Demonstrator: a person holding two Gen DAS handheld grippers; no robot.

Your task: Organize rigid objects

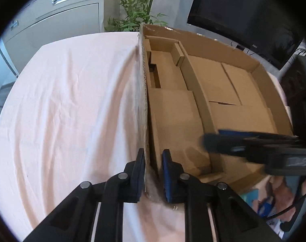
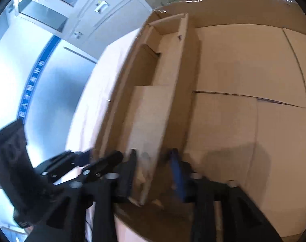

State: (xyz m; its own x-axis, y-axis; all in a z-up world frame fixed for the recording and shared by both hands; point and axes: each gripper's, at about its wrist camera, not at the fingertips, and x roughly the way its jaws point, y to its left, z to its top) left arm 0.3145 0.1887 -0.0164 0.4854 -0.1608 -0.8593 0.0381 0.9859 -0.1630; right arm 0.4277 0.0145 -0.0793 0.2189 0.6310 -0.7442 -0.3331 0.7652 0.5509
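Claw work up close: my left claw [image 1: 153, 173] is straddling the near end of the big carton's left wall [image 1: 143, 92], jaws narrow, outer pad on the cardboard, inner pad looking just clear. My right claw [image 2: 155, 173] is standing half open around the near end of a flat cardboard box [image 2: 150, 117] inside that carton, pads not clearly pressing it. The box's long axis is running straight away from me along the divider [image 2: 179, 76], so the right claw is nearer. Farther back, more flat boxes [image 1: 211, 80] are lying packed.
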